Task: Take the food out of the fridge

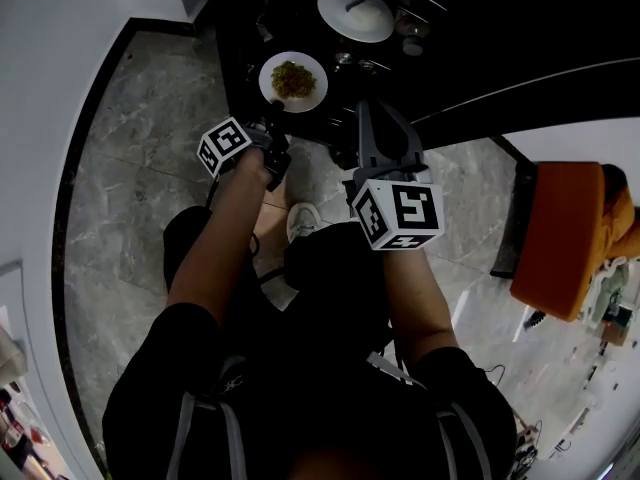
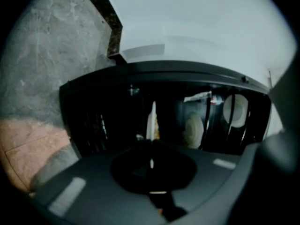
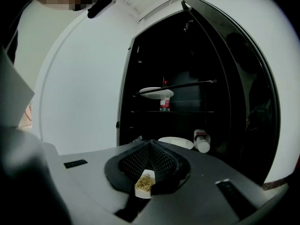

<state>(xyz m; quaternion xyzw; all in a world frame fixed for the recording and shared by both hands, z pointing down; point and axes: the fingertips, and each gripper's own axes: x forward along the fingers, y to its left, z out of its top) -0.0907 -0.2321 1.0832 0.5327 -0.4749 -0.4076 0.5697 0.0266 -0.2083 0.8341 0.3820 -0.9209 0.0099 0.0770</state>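
below, grey marble floor point(image 1: 130, 168), white wall point(image 1: 40, 68), open black fridge point(image 3: 159, 55)

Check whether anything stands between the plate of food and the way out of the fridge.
Nothing visible does. The left tool is shut on the rim of the plate of food at the open front of the fridge. The right tool, shut and empty, is beside it, not across its way.

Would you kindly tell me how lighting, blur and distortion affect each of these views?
Head view: fisheye curves the floor edge; the fridge interior is nearly black, and only the plate of food and a white dish stand out. Left gripper view: soft, dim, rolled sideways, the plate seen edge-on. Right gripper view: sharpest; bright wall, dark bowed shelves.
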